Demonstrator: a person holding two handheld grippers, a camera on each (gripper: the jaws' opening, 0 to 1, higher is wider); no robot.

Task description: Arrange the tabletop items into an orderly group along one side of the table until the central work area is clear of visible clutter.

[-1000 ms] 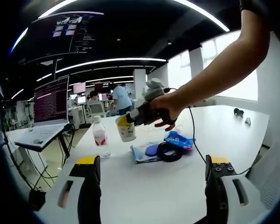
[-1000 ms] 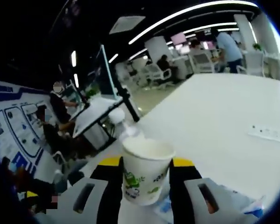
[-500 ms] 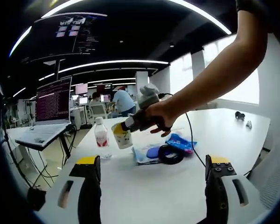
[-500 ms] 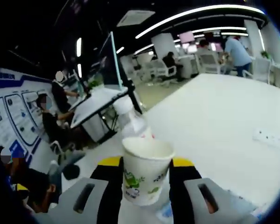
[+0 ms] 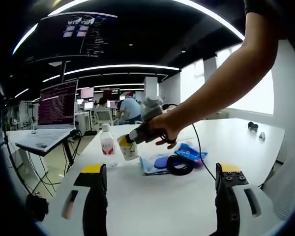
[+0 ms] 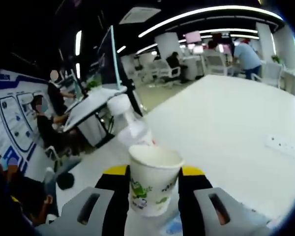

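In the right gripper view, the right gripper [image 6: 154, 189] is clamping a white paper cup [image 6: 154, 184] with green printing between its yellow-tipped jaws; the cup is standing upright with its open mouth showing. Just beyond the cup, a clear water bottle [image 6: 130, 128] with a white cap is rising above the rim, over the white table [image 6: 226, 128]. A white power strip [image 6: 285, 146] is lying far off to the right of the jaws.

In the left gripper view, the left gripper [image 5: 160, 196] is hovering with its jaws spread wide and nothing between them, over bare tabletop [image 5: 157, 206]. Ahead of it, a person's hand [image 5: 162, 129] is gripping the right gripper and carrying the paper cup [image 5: 128, 146], tilted, just beside the water bottle [image 5: 107, 143] with its red label. Ahead and slightly right of the left jaws, a blue packet [image 5: 189, 151], a black ring-shaped item [image 5: 179, 164] and a flat pale-blue pouch [image 5: 150, 162] are lying close together. To the far left an open laptop [image 5: 51, 115] is sitting on a stand.
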